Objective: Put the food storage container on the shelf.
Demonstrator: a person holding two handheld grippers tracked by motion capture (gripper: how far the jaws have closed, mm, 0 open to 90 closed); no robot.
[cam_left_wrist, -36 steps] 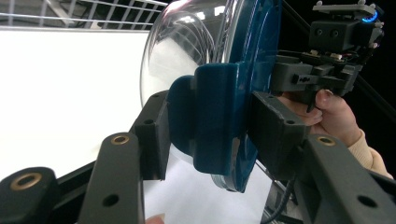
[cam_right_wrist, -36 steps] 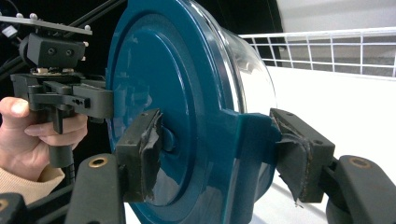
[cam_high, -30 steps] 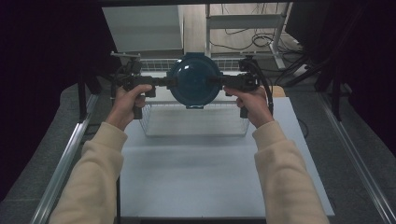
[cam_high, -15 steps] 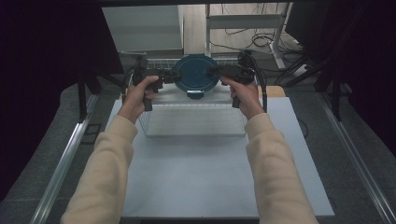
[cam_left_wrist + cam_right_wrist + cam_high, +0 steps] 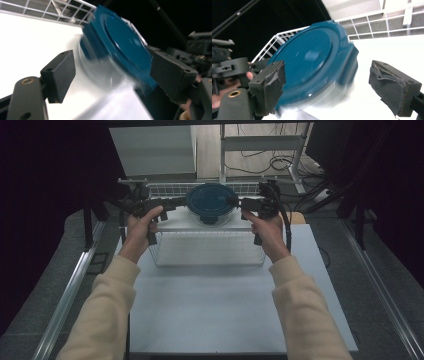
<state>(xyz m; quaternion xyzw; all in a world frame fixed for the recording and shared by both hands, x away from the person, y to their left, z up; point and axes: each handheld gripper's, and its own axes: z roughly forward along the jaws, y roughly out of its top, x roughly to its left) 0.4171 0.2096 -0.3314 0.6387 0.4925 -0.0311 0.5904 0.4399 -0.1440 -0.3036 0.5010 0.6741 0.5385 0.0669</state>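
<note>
Both tools, left tool (image 5: 172, 203) and right tool (image 5: 244, 204), have just been opening and stand released beside the blue-lidded container (image 5: 212, 202) on the wire rack (image 5: 210, 247).

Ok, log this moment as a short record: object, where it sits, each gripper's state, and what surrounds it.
object: round container with a teal lid, clear body below
location: on the white top shelf of the wire rack, near its back rail
left gripper: jaws have just been opening, now open beside the lid, pads off it
right gripper: jaws have just been opening, now open, pads off the lid
surface: white table under the rack
held: nothing
</note>
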